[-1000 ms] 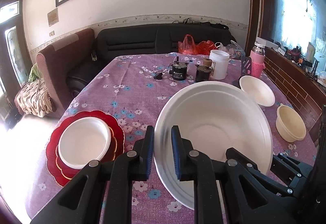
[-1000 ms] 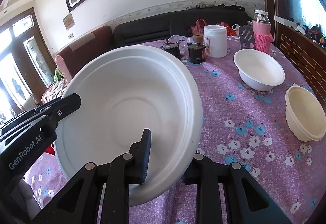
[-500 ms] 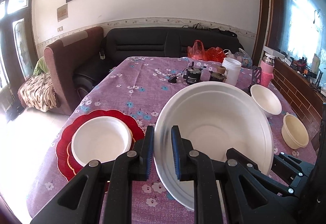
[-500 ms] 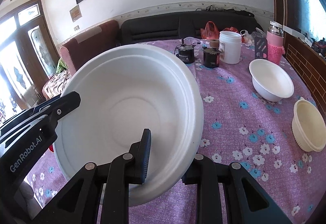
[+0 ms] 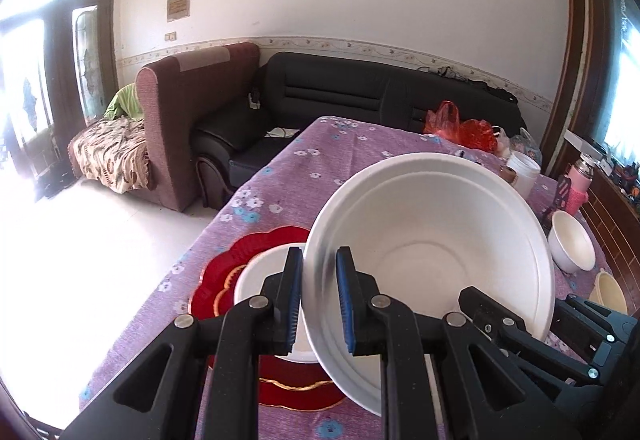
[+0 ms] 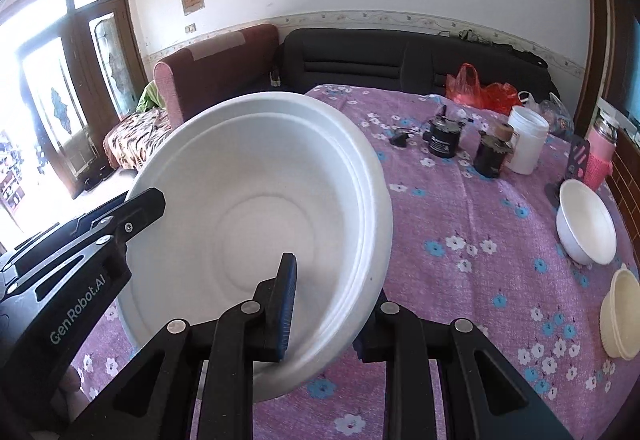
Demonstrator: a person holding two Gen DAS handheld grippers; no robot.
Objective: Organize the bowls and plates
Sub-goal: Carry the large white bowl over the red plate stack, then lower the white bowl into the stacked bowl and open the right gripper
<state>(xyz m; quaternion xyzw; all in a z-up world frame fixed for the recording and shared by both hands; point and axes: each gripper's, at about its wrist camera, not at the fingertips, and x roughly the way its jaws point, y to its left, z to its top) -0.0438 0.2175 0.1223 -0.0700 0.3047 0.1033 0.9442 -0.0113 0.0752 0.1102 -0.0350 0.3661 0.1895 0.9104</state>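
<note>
Both grippers hold one large white bowl (image 5: 432, 256) by its rim, lifted and tilted above the purple flowered table. My left gripper (image 5: 318, 300) is shut on its left rim; my right gripper (image 6: 326, 304) is shut on its near rim, with the rim between the two fingers. The bowl also fills the right wrist view (image 6: 264, 224). Below and left of it, a smaller white bowl (image 5: 260, 276) sits on a stack of red scalloped plates (image 5: 224, 272). A white bowl (image 6: 586, 226) and a cream bowl (image 6: 622, 312) stand at the table's right side.
At the far end of the table (image 6: 460, 208) stand two dark jars (image 6: 442, 138), a white tub (image 6: 526, 140), a pink flask (image 6: 600, 152) and red bags (image 6: 480, 86). A sofa and armchair lie beyond; the table's left edge drops to the floor.
Both grippers have carried the large bowl leftward, so it now hangs partly over the small bowl on the red plates. The grips have not changed.
</note>
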